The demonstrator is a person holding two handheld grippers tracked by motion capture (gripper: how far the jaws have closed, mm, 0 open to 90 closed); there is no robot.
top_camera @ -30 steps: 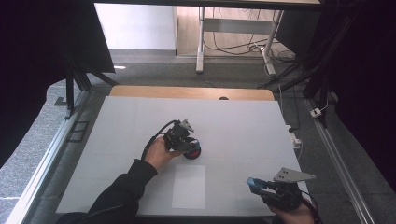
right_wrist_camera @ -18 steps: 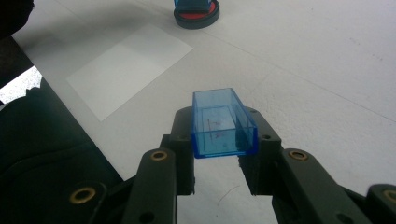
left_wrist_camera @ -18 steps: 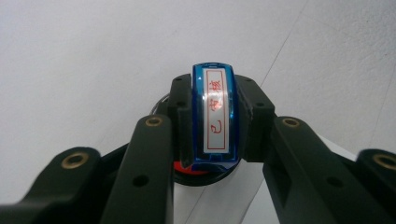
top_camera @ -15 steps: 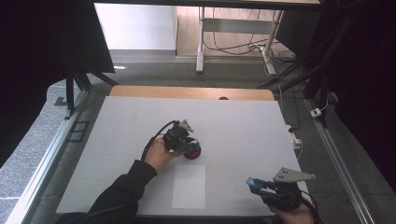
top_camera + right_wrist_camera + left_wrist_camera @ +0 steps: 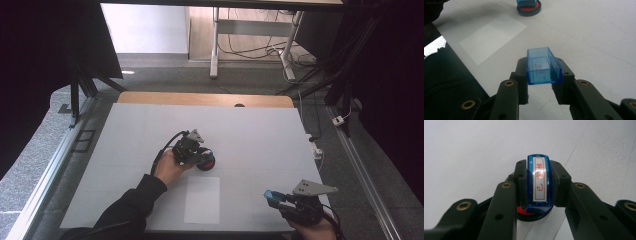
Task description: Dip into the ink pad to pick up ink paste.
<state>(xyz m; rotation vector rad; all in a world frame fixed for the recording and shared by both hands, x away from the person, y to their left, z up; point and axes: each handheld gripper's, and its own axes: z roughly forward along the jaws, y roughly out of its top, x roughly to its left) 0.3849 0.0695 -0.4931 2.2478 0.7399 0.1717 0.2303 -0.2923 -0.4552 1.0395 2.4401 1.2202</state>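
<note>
You are pinching the blue stamp (image 5: 538,183) in your left tool (image 5: 537,187), pressing it into the red ink pad (image 5: 206,162) mid-counter, while your right tool (image 5: 544,75) is gripping its clear blue cap (image 5: 543,66) near the counter's front right corner, keeping it clear.

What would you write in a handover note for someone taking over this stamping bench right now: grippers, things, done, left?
Left gripper: shut on the blue stamp, which sits on the red ink pad mid-table.
Right gripper: shut on the clear blue cap, held above the table's near right part.
Paper sheet: flat near the front edge, apparently blank.
Done: cap off, stamp on pad.
Left: probably stamp the sheet, then recap.
</note>
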